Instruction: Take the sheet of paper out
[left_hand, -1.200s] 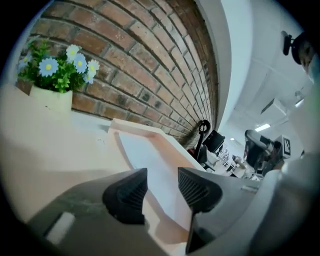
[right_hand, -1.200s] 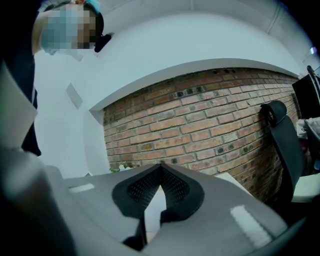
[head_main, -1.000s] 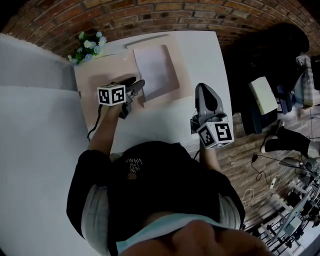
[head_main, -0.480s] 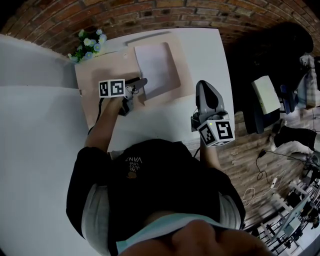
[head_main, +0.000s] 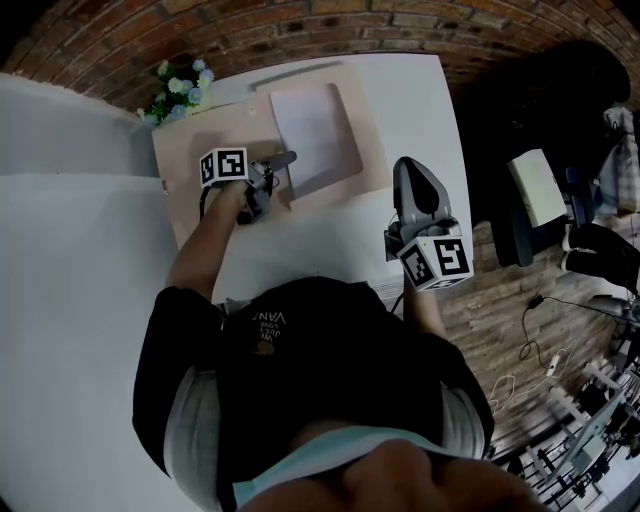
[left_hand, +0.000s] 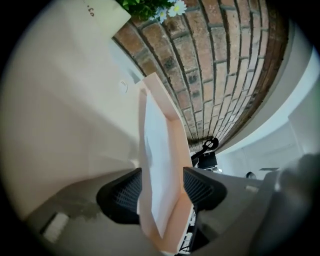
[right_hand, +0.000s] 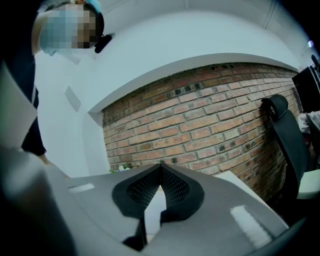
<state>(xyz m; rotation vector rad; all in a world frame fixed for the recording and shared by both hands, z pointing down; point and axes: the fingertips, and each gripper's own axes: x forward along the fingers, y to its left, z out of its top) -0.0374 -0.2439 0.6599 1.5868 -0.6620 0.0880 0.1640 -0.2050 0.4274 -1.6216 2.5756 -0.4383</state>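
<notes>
A white sheet of paper (head_main: 312, 130) lies inside an open beige folder (head_main: 215, 135) on the white table (head_main: 420, 100). My left gripper (head_main: 284, 163) reaches to the near corner of the folder's right half. In the left gripper view the folder's edge (left_hand: 176, 150) and the sheet (left_hand: 155, 165) stand between the two pads of my left gripper (left_hand: 160, 194). Its jaws have just been opening and stand wide, not pressing. My right gripper (head_main: 414, 172) hovers over the table's right side, shut and holding nothing; the right gripper view shows my right gripper (right_hand: 160, 176) with its pads together.
A small bunch of flowers (head_main: 178, 86) stands at the table's far left corner, against the brick wall (head_main: 330, 30). A dark office chair (right_hand: 286, 137) and cluttered floor (head_main: 560, 330) lie to the right of the table. A white partition (head_main: 70, 250) runs along the left.
My left gripper has rolled, its marker cube turning, and has shifted slightly toward the folder's corner. The right gripper has stayed put.
</notes>
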